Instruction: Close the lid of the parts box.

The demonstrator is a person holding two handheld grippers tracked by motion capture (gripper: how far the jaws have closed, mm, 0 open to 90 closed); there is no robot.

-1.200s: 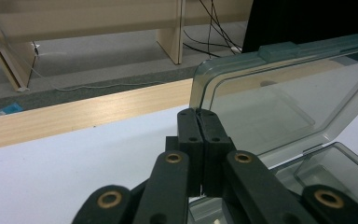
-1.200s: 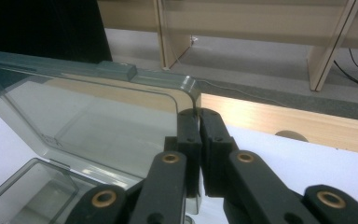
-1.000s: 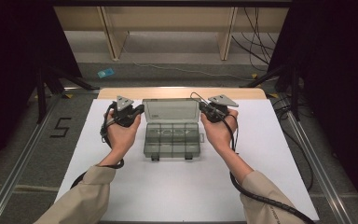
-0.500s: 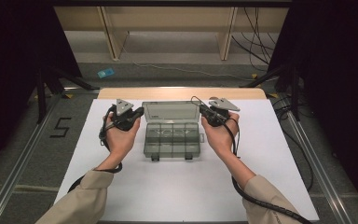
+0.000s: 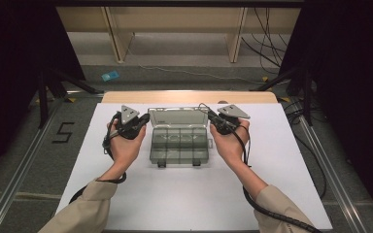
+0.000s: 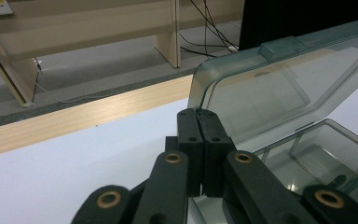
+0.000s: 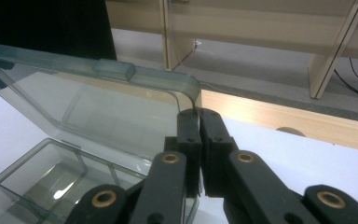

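A clear grey compartment box (image 5: pixel 179 145) lies in the middle of the white table, its compartments bare. Its lid (image 5: pixel 177 116) stands raised at the far side. My left gripper (image 5: pixel 147 117) is at the lid's left edge and my right gripper (image 5: pixel 209 114) at its right edge. In the left gripper view the left gripper (image 6: pixel 198 112) has its jaws together, and the corner of the lid (image 6: pixel 270 93) runs into their tips. In the right gripper view the right gripper (image 7: pixel 199 113) pinches the opposite edge of the lid (image 7: pixel 98 102) the same way, above the tray (image 7: pixel 42 177).
The white table top (image 5: pixel 184 194) ends in a wooden strip (image 5: pixel 189 96) at the far side. Beyond it are shelf legs (image 5: pixel 119 46), floor cables (image 5: pixel 267 43) and a small blue item (image 5: pixel 110 75). A "5" mark (image 5: pixel 64 132) is on the floor at left. Dark curtains flank both sides.
Both grippers and the lid's top edge have come slightly toward me. The jaws stay shut at the lid's edges.
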